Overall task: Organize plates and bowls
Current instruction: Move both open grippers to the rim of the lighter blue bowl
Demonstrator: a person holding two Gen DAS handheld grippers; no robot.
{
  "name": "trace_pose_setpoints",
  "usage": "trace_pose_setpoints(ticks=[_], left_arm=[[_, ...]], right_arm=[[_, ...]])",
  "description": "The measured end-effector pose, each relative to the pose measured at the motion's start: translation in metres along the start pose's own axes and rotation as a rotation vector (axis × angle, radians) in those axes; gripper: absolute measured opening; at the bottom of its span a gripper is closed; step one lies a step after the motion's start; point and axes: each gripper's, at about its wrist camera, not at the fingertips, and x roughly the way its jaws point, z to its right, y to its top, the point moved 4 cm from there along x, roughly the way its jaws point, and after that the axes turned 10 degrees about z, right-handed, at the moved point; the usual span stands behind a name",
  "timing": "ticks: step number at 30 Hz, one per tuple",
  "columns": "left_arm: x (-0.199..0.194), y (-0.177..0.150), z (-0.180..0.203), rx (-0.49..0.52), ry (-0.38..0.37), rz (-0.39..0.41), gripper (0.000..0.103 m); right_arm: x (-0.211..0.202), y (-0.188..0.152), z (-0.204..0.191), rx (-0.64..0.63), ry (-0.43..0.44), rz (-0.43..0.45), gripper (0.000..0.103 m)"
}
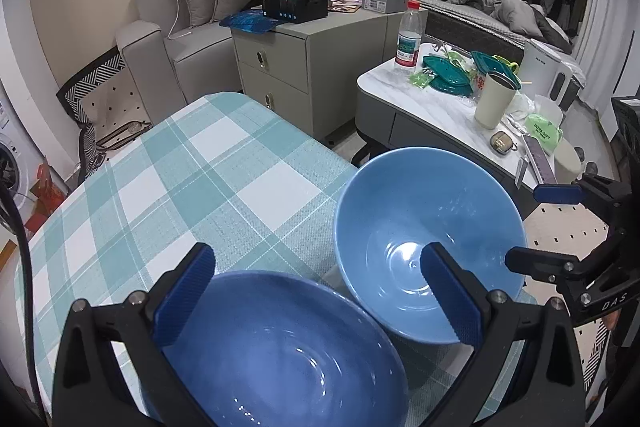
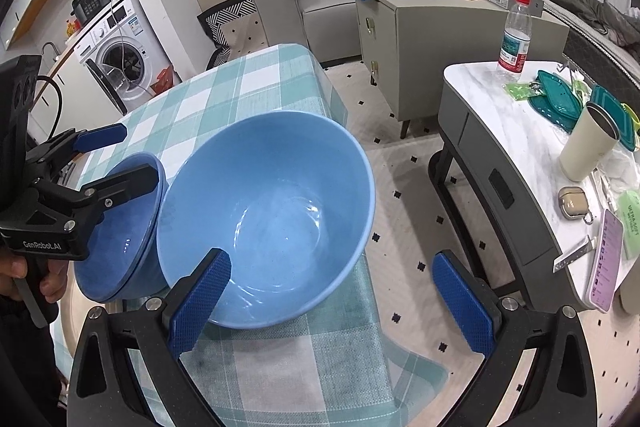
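Two blue bowls stand on the checked tablecloth [image 1: 192, 183]. The darker bowl [image 1: 280, 355] lies low between the pads of my left gripper [image 1: 318, 297], which is open. In the right wrist view this dark bowl [image 2: 116, 259] looks like a stack of two, with the left gripper [image 2: 116, 161] open over its rim. The larger light blue bowl [image 1: 428, 235] sits to its right at the table's edge, empty. My right gripper [image 2: 330, 301] is open, its left pad over the near rim of the light bowl [image 2: 276, 203] and its right pad off the table. The right gripper [image 1: 548, 229] also shows beside that bowl.
A white marble side table [image 2: 500, 131] at the right carries a water bottle [image 2: 514, 35], teal containers, a cream cup [image 2: 586, 147] and a phone. Behind stand a grey cabinet [image 1: 288, 67], a sofa and a washing machine [image 2: 120, 55]. A hand [image 2: 24, 275] holds the left gripper.
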Motion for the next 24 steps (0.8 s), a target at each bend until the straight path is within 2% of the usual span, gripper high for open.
trace_pose_setpoints(ticks=[12,24], left_arm=[[0.009,-0.001,0.003,0.012,-0.03,-0.014,0.103],[0.02,-0.003,0.003,0.021,-0.019,-0.03,0.103]], right_arm=[[0.012,-0.002,0.001,0.007,0.007,-0.019,0.102],[0.021,-0.004,0.003,0.02,0.012,-0.035,0.102]])
